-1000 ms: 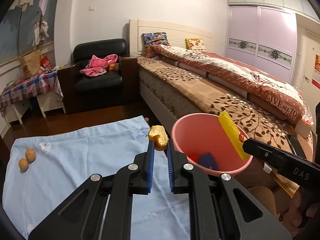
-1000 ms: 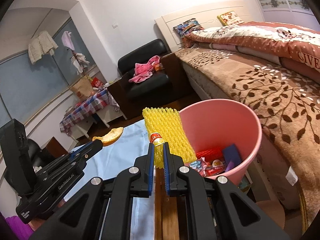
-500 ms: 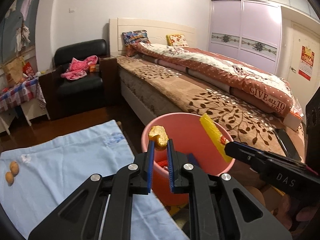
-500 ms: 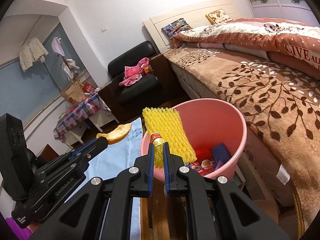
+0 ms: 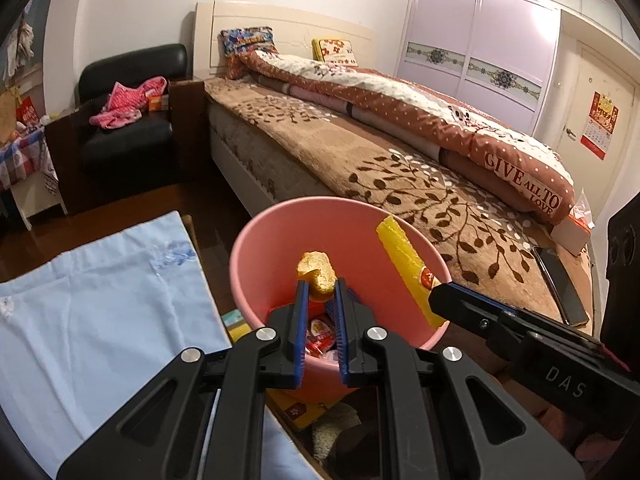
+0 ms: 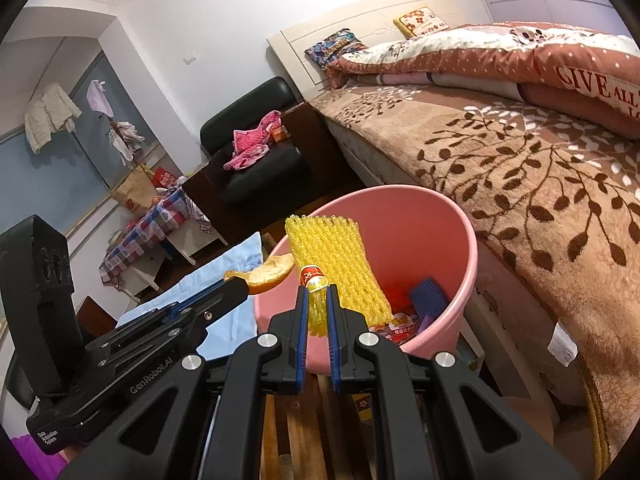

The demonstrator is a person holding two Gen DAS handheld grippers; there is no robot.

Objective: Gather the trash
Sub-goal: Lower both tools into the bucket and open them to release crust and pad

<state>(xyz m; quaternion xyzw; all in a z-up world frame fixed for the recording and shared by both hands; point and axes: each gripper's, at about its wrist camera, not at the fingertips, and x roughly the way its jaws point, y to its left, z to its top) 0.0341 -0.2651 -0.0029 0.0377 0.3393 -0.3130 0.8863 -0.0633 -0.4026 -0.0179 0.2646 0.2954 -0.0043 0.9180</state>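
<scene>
My left gripper point(image 5: 319, 292) is shut on an orange peel point(image 5: 316, 271) and holds it over the mouth of the pink bucket point(image 5: 256, 240). My right gripper point(image 6: 317, 296) is shut on a yellow foam fruit net point(image 6: 334, 264) with a red sticker, also over the pink bucket point(image 6: 464, 248). The bucket holds red wrappers point(image 6: 400, 326) and a dark blue piece point(image 6: 428, 300). In the left wrist view the net point(image 5: 404, 264) hangs at the bucket's right rim. In the right wrist view the peel point(image 6: 270, 274) shows at the left rim.
A light blue cloth point(image 5: 92, 304) covers the table at the left. The bed point(image 5: 400, 168) with a brown leaf blanket runs along the right, a phone point(image 5: 560, 284) on it. A black armchair point(image 5: 128, 136) with pink clothes stands behind. Yellow packaging point(image 5: 304, 412) lies under the bucket.
Both grippers have moved forward and right, from beside the bucket to over its mouth. Each still holds its piece.
</scene>
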